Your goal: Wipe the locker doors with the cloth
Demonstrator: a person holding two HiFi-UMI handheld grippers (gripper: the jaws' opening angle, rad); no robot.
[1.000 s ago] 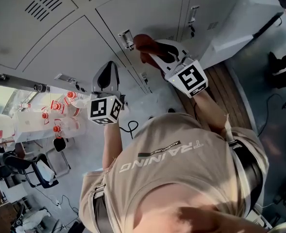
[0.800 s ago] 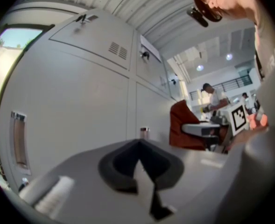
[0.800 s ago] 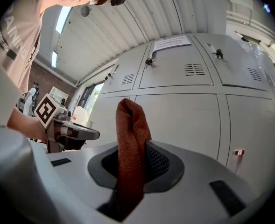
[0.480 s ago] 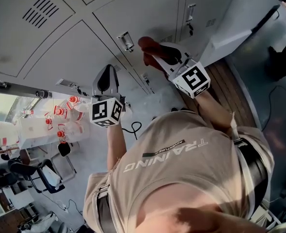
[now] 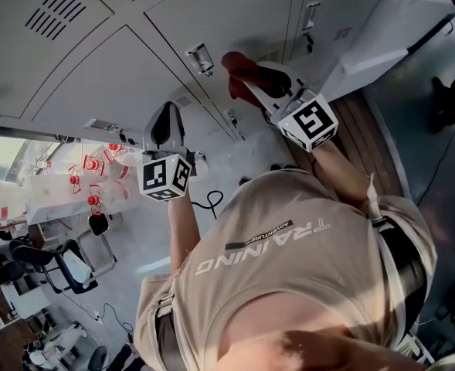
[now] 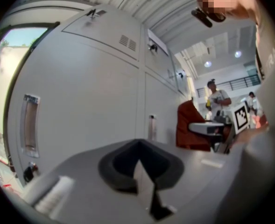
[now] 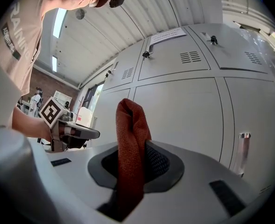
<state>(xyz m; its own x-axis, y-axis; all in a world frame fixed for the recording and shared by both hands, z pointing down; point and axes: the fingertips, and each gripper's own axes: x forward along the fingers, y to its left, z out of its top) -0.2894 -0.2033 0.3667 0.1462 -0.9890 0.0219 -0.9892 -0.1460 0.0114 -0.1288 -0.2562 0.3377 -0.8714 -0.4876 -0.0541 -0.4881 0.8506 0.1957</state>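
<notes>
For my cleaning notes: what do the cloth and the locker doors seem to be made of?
The cloth looks like rust-red woven fabric, matte; a coarse weave shows and it folds softly. Which fibre, I cannot tell. The locker doors are probably painted sheet metal: smooth pale grey with a slight sheen, and punched vent slots suggest it.

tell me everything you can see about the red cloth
The cloth is rust red with a coarse, open weave, like a knitted or mesh rag. It is bunched into a narrow upright fold, and its rounded top stands above the right gripper, whose jaws are shut on its lower part. It is held up close in front of the grey locker doors. Whether it presses on the metal can't be told.
</notes>
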